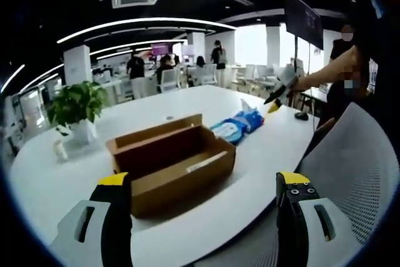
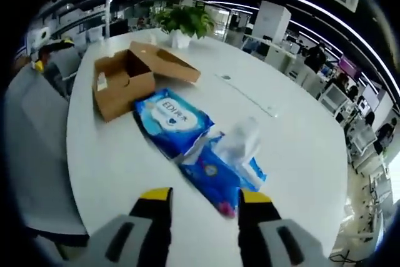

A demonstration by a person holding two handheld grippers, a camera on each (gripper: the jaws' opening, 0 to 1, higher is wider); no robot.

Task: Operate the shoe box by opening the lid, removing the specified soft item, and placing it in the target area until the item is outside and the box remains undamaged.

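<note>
Both pairs of jaws spread empty, the soft blue packs [image 2: 172, 120] (light, slippery-looking film) lie beside the opened shoe box [image 2: 128, 76], best pinched at an edge.

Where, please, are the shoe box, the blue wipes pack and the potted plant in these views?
Shoe box [image 1: 172, 167], left gripper view: front wall.
Blue wipes pack [image 2: 172, 120], right gripper view: printed top face.
Potted plant [image 1: 76, 104], left gripper view: its leaves.

White table [image 2: 300, 148]: open shoe box [image 2: 122, 79], wipe packs [image 2: 172, 120], potted plant [image 1: 78, 110].
</note>
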